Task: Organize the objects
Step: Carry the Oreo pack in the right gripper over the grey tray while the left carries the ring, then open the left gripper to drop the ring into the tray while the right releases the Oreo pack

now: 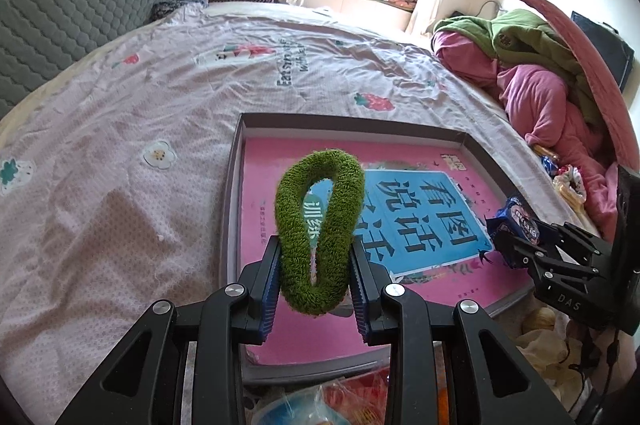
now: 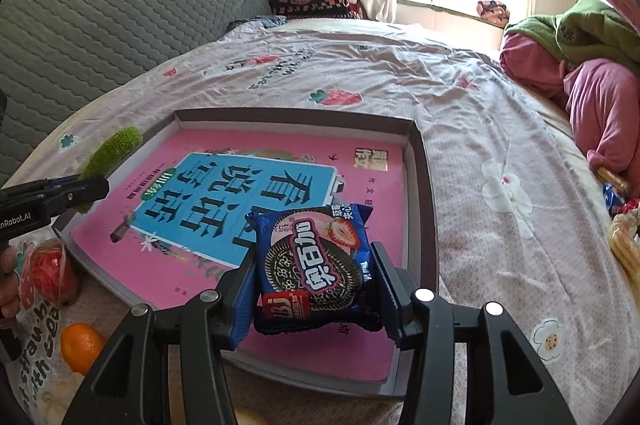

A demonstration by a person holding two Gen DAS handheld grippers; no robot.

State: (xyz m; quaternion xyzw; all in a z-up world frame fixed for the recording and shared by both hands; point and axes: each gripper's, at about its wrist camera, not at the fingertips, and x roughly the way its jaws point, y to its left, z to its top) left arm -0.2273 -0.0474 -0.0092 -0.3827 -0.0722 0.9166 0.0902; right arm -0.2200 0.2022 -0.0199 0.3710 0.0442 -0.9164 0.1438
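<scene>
A shallow grey box (image 1: pixel 236 161) (image 2: pixel 420 161) lies on the bed with a pink and blue book (image 1: pixel 404 217) (image 2: pixel 224 193) flat inside it. My left gripper (image 1: pixel 316 281) is shut on a fuzzy green hair scrunchie (image 1: pixel 320 225), squeezed into a loop above the box's near left part. The scrunchie (image 2: pixel 116 149) and left gripper (image 2: pixel 86 191) also show at the left of the right wrist view. My right gripper (image 2: pixel 316 289) is shut on a blue cookie packet (image 2: pixel 316 265) above the box's near right side. The packet (image 1: pixel 516 221) and right gripper (image 1: pixel 504 249) appear at the right in the left wrist view.
A pink printed bedsheet (image 1: pixel 160 97) covers the bed, with a grey quilted headboard (image 2: pixel 100 13) behind. Pink and green clothes (image 1: pixel 532 73) pile at the right. An orange (image 2: pixel 82 347), a red fruit (image 2: pixel 50 271) and snack bags (image 1: pixel 568 181) lie near the box's edges.
</scene>
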